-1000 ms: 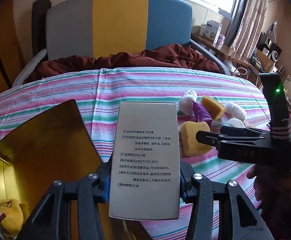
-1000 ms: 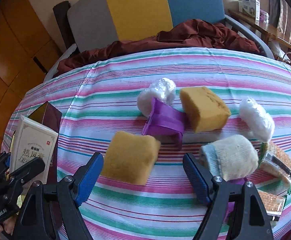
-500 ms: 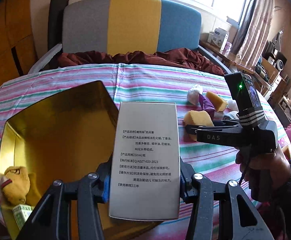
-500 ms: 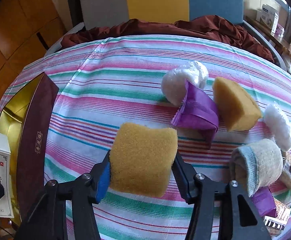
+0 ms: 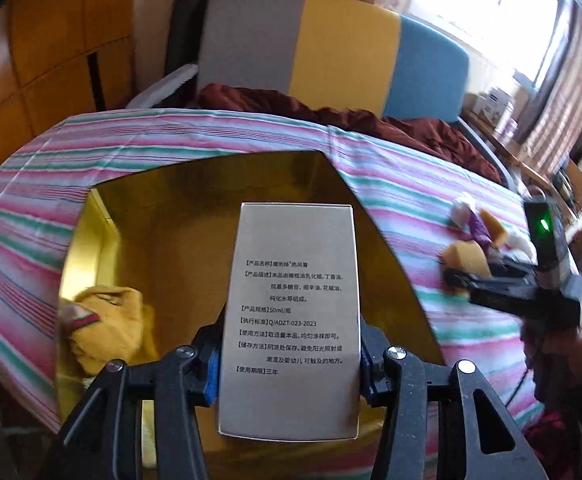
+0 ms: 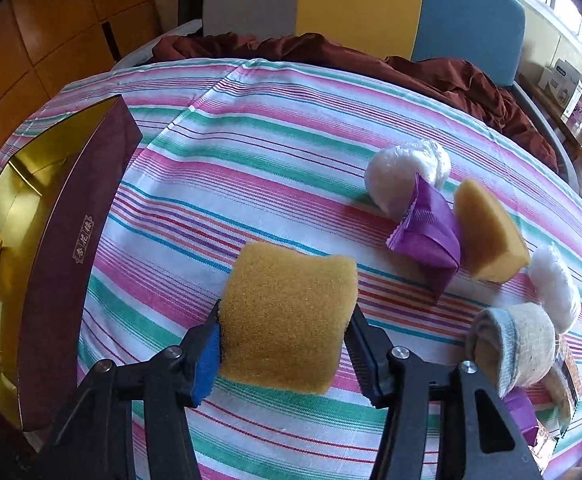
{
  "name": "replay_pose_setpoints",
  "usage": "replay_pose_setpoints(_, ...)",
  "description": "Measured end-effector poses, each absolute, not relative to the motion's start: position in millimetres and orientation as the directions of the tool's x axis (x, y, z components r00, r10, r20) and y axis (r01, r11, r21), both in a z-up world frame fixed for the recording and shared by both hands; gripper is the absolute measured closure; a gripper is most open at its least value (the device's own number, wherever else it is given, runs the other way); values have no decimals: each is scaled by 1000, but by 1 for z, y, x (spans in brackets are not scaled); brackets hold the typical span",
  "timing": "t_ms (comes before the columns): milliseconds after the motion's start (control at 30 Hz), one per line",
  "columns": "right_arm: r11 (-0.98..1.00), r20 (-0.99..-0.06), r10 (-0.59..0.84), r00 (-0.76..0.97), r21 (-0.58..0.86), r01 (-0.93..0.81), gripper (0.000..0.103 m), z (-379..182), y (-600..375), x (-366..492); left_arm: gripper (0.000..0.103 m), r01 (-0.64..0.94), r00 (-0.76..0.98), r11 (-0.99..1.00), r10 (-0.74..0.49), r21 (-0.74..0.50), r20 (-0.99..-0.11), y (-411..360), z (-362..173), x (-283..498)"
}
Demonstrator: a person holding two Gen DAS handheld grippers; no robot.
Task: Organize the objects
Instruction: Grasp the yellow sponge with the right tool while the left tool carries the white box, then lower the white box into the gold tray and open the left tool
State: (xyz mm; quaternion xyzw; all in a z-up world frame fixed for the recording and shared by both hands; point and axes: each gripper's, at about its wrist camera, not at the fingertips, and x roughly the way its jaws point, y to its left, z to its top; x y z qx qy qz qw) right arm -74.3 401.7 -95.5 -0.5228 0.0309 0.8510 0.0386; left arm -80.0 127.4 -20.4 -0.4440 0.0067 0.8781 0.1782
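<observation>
The left gripper (image 5: 289,364) clamps a silver carton (image 5: 293,320) (printed side facing the camera) between its pads, above the gold-lined box (image 5: 195,216); a yellow sock (image 5: 105,328) lies left of the fingers. The right gripper (image 6: 283,344), its jaws having just closed, squeezes a yellow sponge (image 6: 287,316); a purple packet (image 6: 427,232) lies beyond its right finger.
</observation>
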Motion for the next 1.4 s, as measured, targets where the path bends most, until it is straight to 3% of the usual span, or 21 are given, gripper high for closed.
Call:
replay_pose_setpoints(400, -996, -892, 43, -449, -3, -90, 47, -97, 398, -75, 52, -84, -540, -988, 155, -130, -827, 46, -34, -179)
replay_pose_setpoints(900, -996, -892, 48, -450, -10, -87, 47, -98, 398, -76, 52, -11, -489, -996, 86, -93, -868, 44, -80, -229)
replay_pose_setpoints(1100, -996, -892, 49, -450, -11, -86, 47, -98, 398, -76, 52, -40, -497, -999, 37, -20, -867, 52, -84, -229)
replay_pose_setpoints(1233, -996, -892, 49, -450, -12, -86, 47, -98, 398, -76, 43, -51, -498, -998, 44, -21, -866, 51, -82, -223)
replay_pose_setpoints(1400, -996, -891, 48, -451, -10, -87, 47, -98, 398, -75, 42, -52, -527, -998, 47, -24, -849, 46, -68, -205)
